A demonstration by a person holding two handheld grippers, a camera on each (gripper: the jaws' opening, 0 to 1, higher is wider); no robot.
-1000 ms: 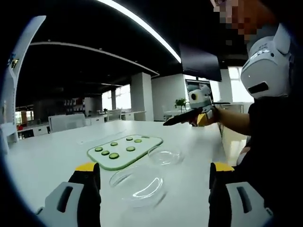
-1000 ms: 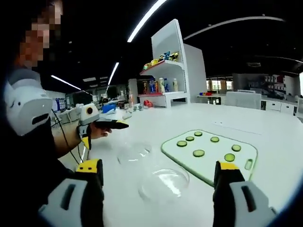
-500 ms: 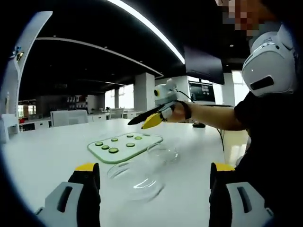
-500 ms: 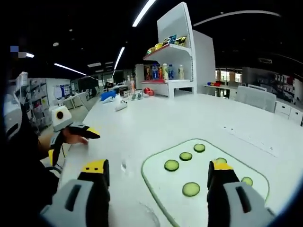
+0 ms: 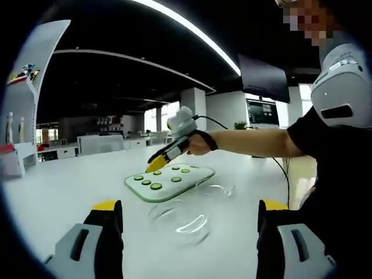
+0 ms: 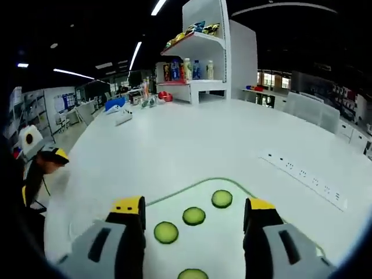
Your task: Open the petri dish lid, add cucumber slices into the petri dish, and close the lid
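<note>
Over the white tabletop [image 5: 70,192] of an open-plan office, my right tongs [image 6: 194,208] hang spread above the cucumber slices [image 6: 193,216] on the pale cutting board [image 5: 192,183], yellow tips pointing down at them. My left tongs [image 5: 189,210] wait, spread and empty, just short of the clear petri dish [image 5: 181,217], its lid [image 5: 216,190] lying beside it. A power strip [image 6: 302,177] and stocked shelves [image 6: 195,40] sit beyond.
</note>
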